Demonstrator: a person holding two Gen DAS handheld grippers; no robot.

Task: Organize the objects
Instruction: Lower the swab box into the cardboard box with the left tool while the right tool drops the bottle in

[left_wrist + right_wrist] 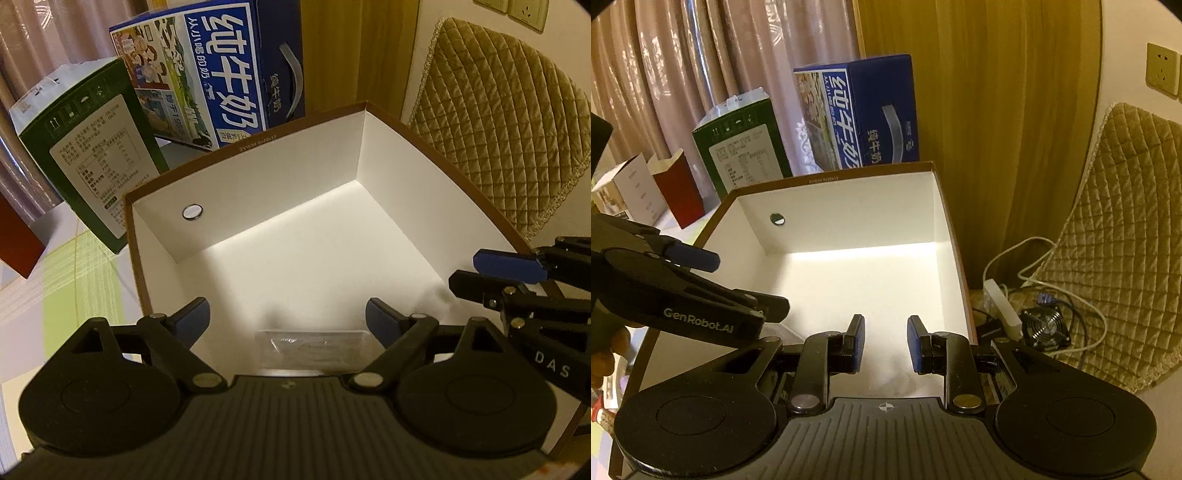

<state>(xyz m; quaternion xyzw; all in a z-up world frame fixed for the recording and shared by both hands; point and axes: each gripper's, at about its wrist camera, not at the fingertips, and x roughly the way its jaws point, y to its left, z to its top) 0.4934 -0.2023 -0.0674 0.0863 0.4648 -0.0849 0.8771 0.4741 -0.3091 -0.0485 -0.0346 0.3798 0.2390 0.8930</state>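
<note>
Clear packet (312, 347) lies crosswise on the white box (258, 177) floor, between the left gripper's (288, 321) spread jaws; right gripper (885, 345) jaws parted, empty.

behind the work area you have a tall blue cardboard milk carton box (871, 114) with white chinese lettering, standing upright, and just left of it a dark green cardboard box (742, 147) with a white label panel. farther left stand a red paper box (677, 188) and a white paper box (635, 192). to your right hangs a quilted tan fabric cover (1123, 236); below it lie a white power strip (1001, 306), a small black fan (1047, 326) and looped white cables (1034, 273). a beige wall socket (1162, 68) sits above.
</note>
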